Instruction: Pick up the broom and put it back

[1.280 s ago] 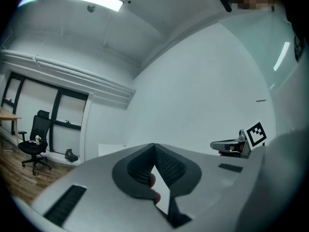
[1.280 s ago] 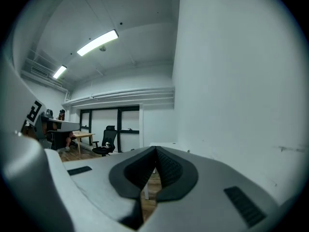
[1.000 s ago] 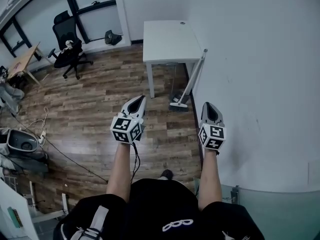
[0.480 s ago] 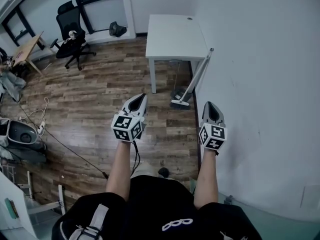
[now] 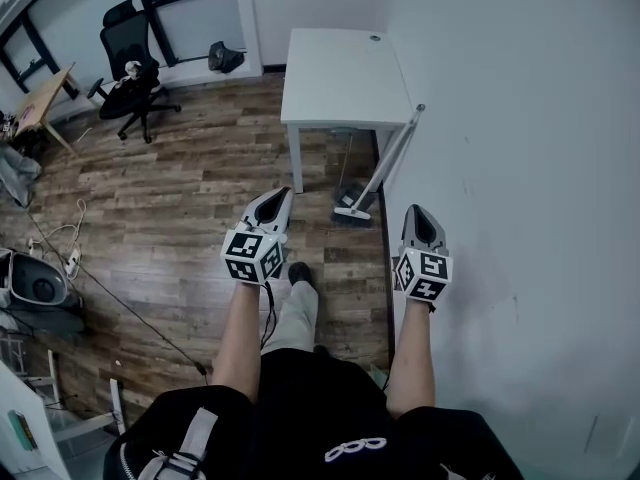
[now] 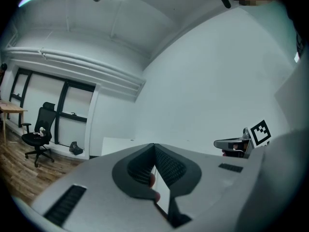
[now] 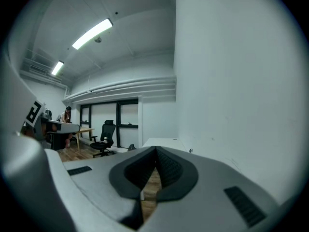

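Note:
The broom (image 5: pixel 389 158) leans against the white wall, its long pale handle slanting up past the table's corner and its head (image 5: pixel 352 211) resting on the wood floor. A dark dustpan (image 5: pixel 349 192) sits just behind the head. My left gripper (image 5: pixel 279 195) is held out over the floor, left of the broom head and apart from it. My right gripper (image 5: pixel 418 211) hovers close to the wall, just right of the broom head. Both are shut with nothing in them, which the left gripper view (image 6: pixel 153 146) and right gripper view (image 7: pixel 155 149) bear out.
A white table (image 5: pixel 345 73) stands against the wall over the broom. A black office chair (image 5: pixel 130 83) is at the far left, by the windows. Cables (image 5: pixel 62 258) and gear lie on the floor at the left. The wall runs along the whole right side.
The person has stepped forward: a leg and shoe now show between the arms, and the room has shifted in view. Both grippers stay shut and level.

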`<state>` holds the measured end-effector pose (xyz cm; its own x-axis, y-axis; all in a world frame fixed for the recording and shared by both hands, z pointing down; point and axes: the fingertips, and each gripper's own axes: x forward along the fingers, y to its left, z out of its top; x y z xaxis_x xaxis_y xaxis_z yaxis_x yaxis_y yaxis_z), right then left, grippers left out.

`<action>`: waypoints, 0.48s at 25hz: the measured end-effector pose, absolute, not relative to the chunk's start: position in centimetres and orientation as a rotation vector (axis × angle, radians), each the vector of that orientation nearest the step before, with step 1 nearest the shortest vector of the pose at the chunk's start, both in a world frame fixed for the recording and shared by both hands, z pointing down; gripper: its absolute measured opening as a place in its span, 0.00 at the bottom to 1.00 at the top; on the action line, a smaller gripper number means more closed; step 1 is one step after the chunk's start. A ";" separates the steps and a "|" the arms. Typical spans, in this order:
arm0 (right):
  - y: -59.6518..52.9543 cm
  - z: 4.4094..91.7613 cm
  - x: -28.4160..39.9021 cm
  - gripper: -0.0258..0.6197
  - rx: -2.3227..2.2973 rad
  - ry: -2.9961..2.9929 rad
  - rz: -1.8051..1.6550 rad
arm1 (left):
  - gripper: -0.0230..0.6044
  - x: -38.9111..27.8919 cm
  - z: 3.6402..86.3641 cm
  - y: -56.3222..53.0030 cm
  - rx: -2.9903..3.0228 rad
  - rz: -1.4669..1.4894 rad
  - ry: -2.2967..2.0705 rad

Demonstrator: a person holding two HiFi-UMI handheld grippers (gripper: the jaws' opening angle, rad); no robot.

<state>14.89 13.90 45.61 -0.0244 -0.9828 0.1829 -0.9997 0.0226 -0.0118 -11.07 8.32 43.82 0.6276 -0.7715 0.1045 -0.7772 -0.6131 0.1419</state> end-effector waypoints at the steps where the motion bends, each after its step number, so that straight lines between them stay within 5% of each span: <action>1: 12.7 45.8 15.3 0.08 2.105 -2.149 0.206 | 0.05 -10.6 44.0 7.0 2.678 0.045 -1.278; 12: -2.6 44.9 18.7 0.08 2.132 -2.091 0.201 | 0.05 -6.9 43.1 -10.1 2.703 0.025 -1.215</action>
